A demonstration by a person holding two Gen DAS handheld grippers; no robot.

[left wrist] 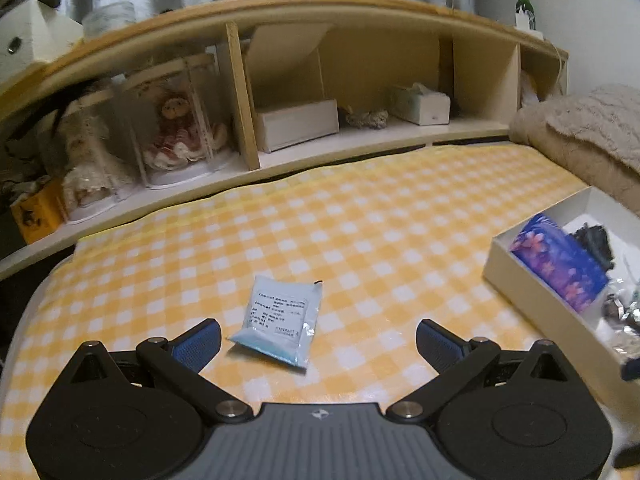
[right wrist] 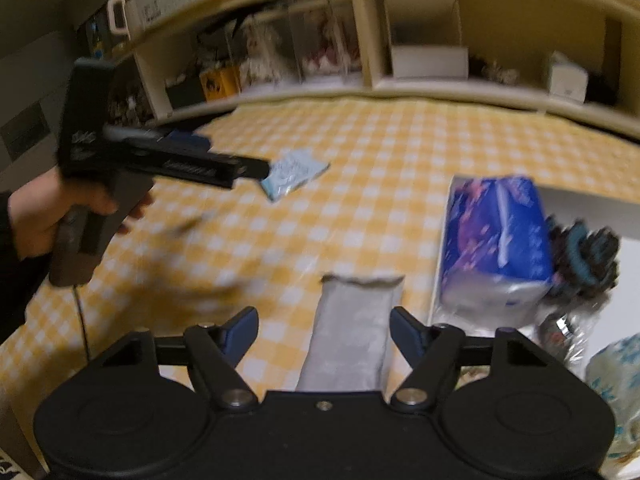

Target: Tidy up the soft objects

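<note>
A light blue soft pack with a printed label (left wrist: 282,322) lies on the yellow checked bedspread (left wrist: 360,220). My left gripper (left wrist: 318,338) is open just in front of it, fingers either side, not touching. The pack also shows in the right wrist view (right wrist: 294,172), with the left gripper (right wrist: 256,170) beside it. My right gripper (right wrist: 324,330) is open over a grey soft pouch (right wrist: 352,336) that lies between its fingers. A white box (left wrist: 532,292) at right holds a blue flowered tissue pack (left wrist: 560,268), (right wrist: 496,232) and a dark scrunchie (right wrist: 584,256).
A wooden headboard shelf (left wrist: 360,12) runs along the back with dolls in clear cases (left wrist: 176,132), white boxes (left wrist: 296,124) and a tissue box (left wrist: 420,104). A beige blanket (left wrist: 580,132) lies at the right. A green bottle (left wrist: 525,4) stands on the shelf top.
</note>
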